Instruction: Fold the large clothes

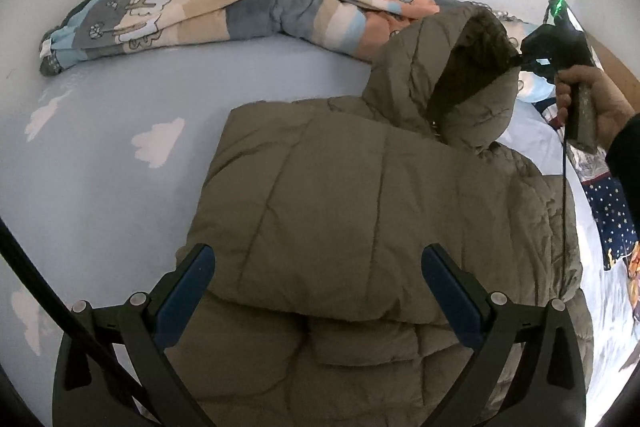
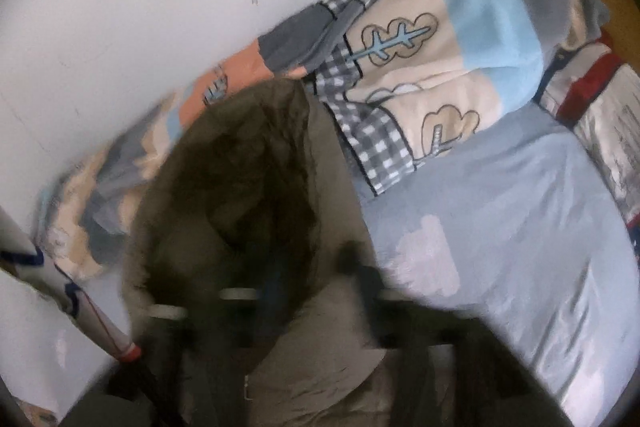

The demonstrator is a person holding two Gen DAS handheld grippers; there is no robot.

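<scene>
An olive puffer jacket point(image 1: 360, 211) lies folded on the bed, sleeves tucked under, filling the middle of the left wrist view. My left gripper point(image 1: 318, 255) hovers open over its near part, one blue pad on each side and neither pressing the cloth. The hood point(image 1: 460, 67) is pulled up and away at the upper right, where my right gripper point(image 1: 520, 59) is shut on its dark-lined rim. In the right wrist view, smeared by motion, the hood's dark lining point(image 2: 240, 195) fills the centre and hides the fingertips.
A patchwork quilt point(image 1: 192, 15) point(image 2: 440, 67) lies rolled along the white wall. The light-blue sheet point(image 1: 100, 155) with white clouds lies bare to the left of the jacket. A person's hand point(image 1: 592, 99) holds the right gripper. A navy star-print cloth point(image 1: 612, 211) is at the right edge.
</scene>
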